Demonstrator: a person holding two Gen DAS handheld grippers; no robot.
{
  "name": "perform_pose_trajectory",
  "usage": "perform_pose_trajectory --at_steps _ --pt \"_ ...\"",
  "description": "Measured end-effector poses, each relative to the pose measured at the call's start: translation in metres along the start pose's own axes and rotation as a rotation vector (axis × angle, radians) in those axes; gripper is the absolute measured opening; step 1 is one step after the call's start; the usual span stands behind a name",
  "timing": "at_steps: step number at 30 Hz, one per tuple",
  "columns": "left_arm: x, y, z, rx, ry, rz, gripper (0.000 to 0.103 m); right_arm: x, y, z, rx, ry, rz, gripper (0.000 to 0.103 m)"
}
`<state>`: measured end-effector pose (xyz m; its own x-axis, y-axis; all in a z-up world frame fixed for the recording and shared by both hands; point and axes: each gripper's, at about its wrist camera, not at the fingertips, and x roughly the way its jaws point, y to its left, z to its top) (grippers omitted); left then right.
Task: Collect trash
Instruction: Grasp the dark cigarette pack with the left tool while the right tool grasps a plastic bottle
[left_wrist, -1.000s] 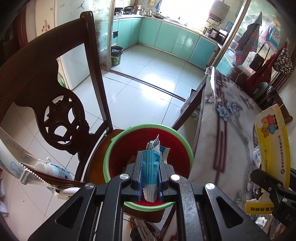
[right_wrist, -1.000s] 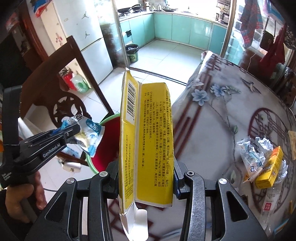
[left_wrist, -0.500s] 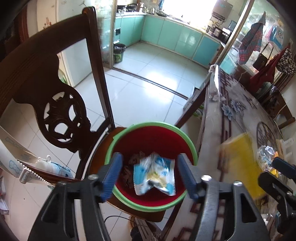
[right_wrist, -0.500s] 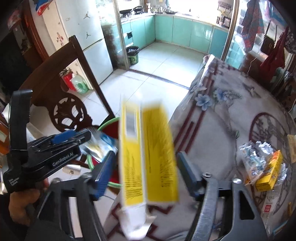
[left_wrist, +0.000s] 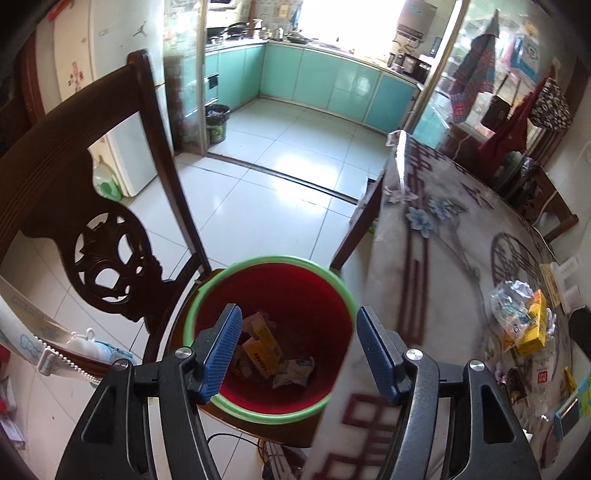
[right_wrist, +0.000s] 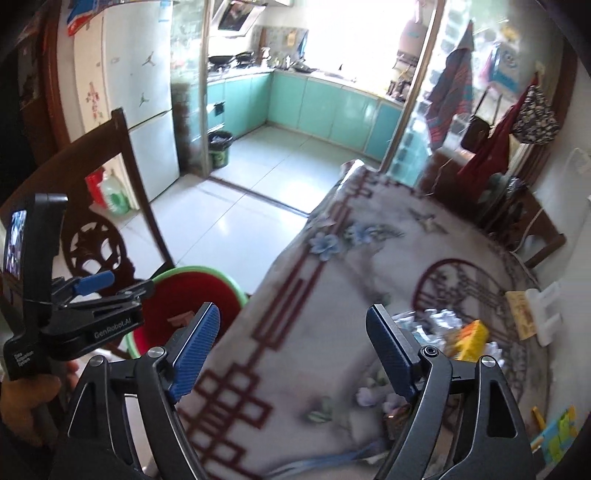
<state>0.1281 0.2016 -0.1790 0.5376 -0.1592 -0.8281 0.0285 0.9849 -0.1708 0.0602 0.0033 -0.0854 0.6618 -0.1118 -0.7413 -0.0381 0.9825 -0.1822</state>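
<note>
Left wrist view: left gripper (left_wrist: 299, 349) with jaws apart, empty, above red bucket (left_wrist: 207, 295) on chair (left_wrist: 74, 192); inside, yellow carton (left_wrist: 263, 350) and wrappers (left_wrist: 293, 373).

Right wrist view: right gripper (right_wrist: 291, 354) spread wide, empty, over tablecloth (right_wrist: 332, 295); trash pile (right_wrist: 454, 332) ahead. "GenRobot.AI" legible on left gripper; bucket contents mostly hidden.

The red bucket (left_wrist: 314, 295) with green rim holds a yellow box (left_wrist: 262, 349) and crumpled wrappers (left_wrist: 295, 373); more trash (left_wrist: 524, 321) lies on the tabletop (left_wrist: 443, 258).
</note>
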Motion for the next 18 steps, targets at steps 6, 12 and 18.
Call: perform_pose_trajectory --at_steps 6,12,18 --pt "-0.011 -0.045 -0.005 0.053 -0.012 -0.019 0.064 -0.018 -0.033 -0.009 0.040 -0.037 -0.015 0.082" --pt "-0.019 -0.097 -0.014 0.104 -0.016 -0.039 0.064 -0.029 -0.074 -0.026 0.102 -0.045 -0.007 0.083" --pt "-0.027 -0.166 -0.029 0.172 -0.017 -0.065 0.064 -0.039 -0.127 -0.049 0.178 -0.045 -0.013 0.084"
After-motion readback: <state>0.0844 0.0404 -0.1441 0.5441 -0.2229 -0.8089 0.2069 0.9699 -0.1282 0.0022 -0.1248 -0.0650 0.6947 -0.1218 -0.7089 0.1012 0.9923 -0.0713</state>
